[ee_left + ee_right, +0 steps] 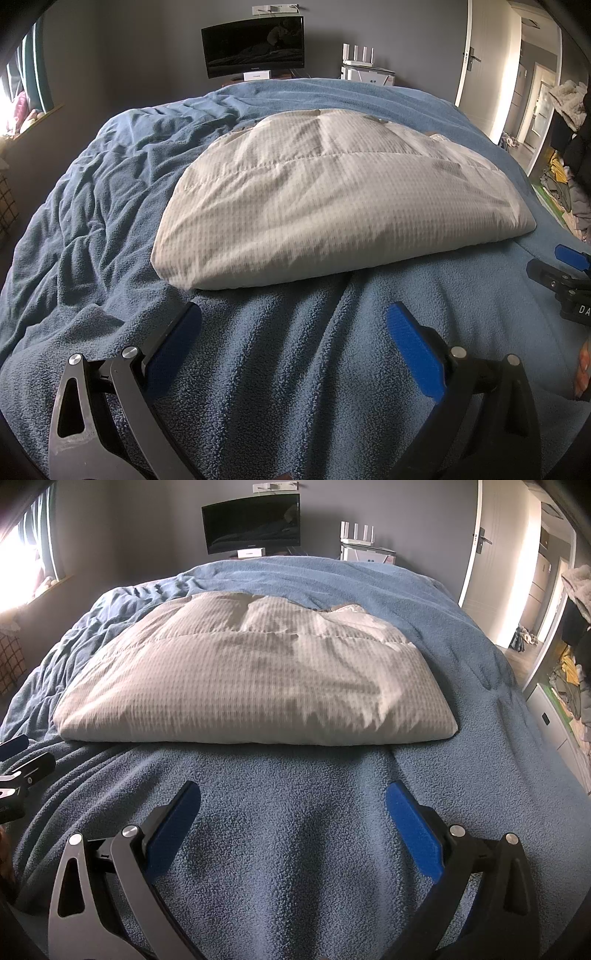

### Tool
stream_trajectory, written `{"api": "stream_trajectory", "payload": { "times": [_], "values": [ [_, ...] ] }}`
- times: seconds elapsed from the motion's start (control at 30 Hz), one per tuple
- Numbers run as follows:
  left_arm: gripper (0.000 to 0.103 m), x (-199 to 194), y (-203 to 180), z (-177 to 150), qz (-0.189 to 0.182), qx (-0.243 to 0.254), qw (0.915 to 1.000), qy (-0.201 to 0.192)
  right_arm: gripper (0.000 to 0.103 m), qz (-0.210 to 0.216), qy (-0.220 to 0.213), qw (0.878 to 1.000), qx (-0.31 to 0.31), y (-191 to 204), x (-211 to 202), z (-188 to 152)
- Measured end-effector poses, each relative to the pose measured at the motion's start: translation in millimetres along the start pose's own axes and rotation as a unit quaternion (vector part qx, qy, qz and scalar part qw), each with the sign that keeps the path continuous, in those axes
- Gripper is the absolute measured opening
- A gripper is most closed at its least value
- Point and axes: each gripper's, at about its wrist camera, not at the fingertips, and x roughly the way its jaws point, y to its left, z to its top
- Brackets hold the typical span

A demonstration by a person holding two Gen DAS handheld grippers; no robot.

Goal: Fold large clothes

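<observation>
I hold both grippers, left (293, 343) and right (293, 821), released and empty short of the folded coat (255, 679), judging the fold finished.

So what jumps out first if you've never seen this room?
A puffy white checked garment, folded into a thick block, lies mid-bed on a blue fleece blanket. In front of it both the left gripper and right gripper hang open and empty. A dark monitor stands against the far wall.
</observation>
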Motion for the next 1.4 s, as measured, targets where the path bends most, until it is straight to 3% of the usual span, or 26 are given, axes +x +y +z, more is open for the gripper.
{"api": "stream_trajectory", "payload": {
  "times": [1.4],
  "values": [
    [0.096,1.4,-0.4,0.0,0.000,0.000,1.0000,0.002,0.096,-0.001,0.003,1.000,-0.006,-2.3,2.4,-2.1]
  ]
}}
